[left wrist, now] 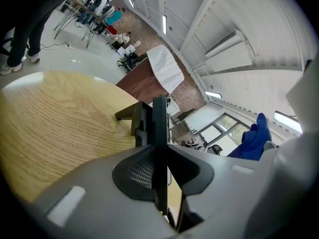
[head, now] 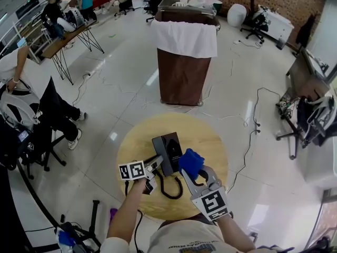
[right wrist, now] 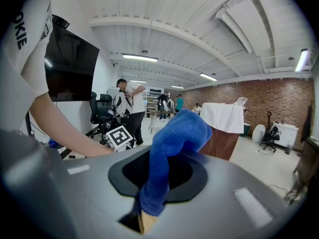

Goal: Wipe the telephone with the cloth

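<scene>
L gripper (head: 155,163) is clamped on the phone (head: 168,149). In the left gripper view both jaws press on a thin black edge of the phone (left wrist: 158,128), which stands upright between them, w/ the rest of the body sticking out beyond the tips over the wood.

The phone sits near the middle of the round wooden counter (head: 208,138), its sloped dark face up. A black cord (head: 169,190) loops from it toward the near edge.

R gripper (head: 194,173) is clamped on the blue cloth (head: 190,162). In the right gripper view the cloth (right wrist: 172,143) is pinched low between the jaws, and its bunched end stands up past the tips.

From the head view the cloth is just right of the phone's near corner; can't tell if they touch. The left gripper view shows the cloth (left wrist: 255,136) off to the right, apart from the clamped edge.

Bkgd: a brown stand (head: 182,73) w/ a white sheet draped over its top is on the floor beyond the counter, well apart from it. People sit at desks far off.
</scene>
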